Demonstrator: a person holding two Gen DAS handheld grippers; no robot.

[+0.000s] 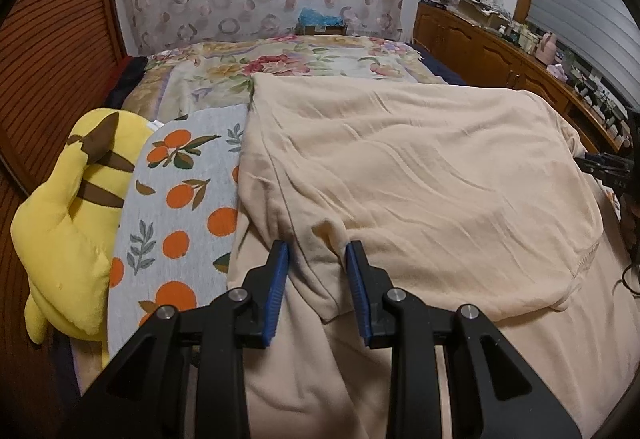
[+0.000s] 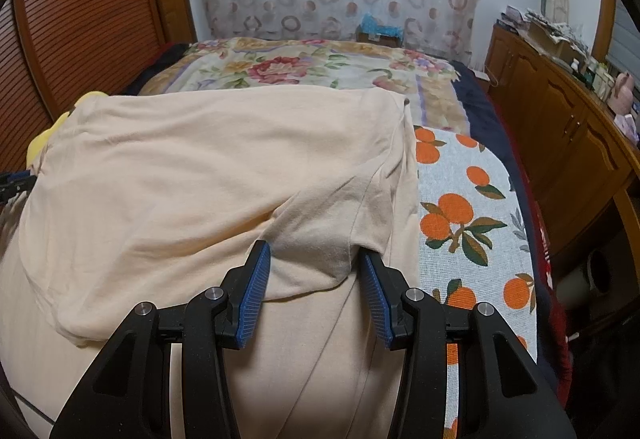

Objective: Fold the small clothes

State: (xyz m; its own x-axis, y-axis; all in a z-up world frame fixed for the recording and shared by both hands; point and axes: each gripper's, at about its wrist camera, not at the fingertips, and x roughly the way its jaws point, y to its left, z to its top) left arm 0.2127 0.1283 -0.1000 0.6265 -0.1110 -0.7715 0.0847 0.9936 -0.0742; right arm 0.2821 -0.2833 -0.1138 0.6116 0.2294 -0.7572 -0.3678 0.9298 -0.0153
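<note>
A beige shirt (image 1: 420, 167) lies spread on the bed, its far part folded over toward me; it also shows in the right wrist view (image 2: 192, 175). My left gripper (image 1: 317, 253) is open, its blue pads either side of a bunched fold at the shirt's left side. My right gripper (image 2: 316, 255) is open, its pads astride a bunched fold at the shirt's right side. The cloth lies between the pads of both, not pinched. The right gripper's tip shows at the right edge of the left wrist view (image 1: 608, 167).
A grey cloth with oranges (image 1: 180, 199) lies under the shirt, also in the right wrist view (image 2: 468, 215). A yellow plush toy (image 1: 68, 223) sits at the left. A floral blanket (image 1: 280, 67) covers the far bed. A wooden cabinet (image 2: 560, 127) with clutter stands right.
</note>
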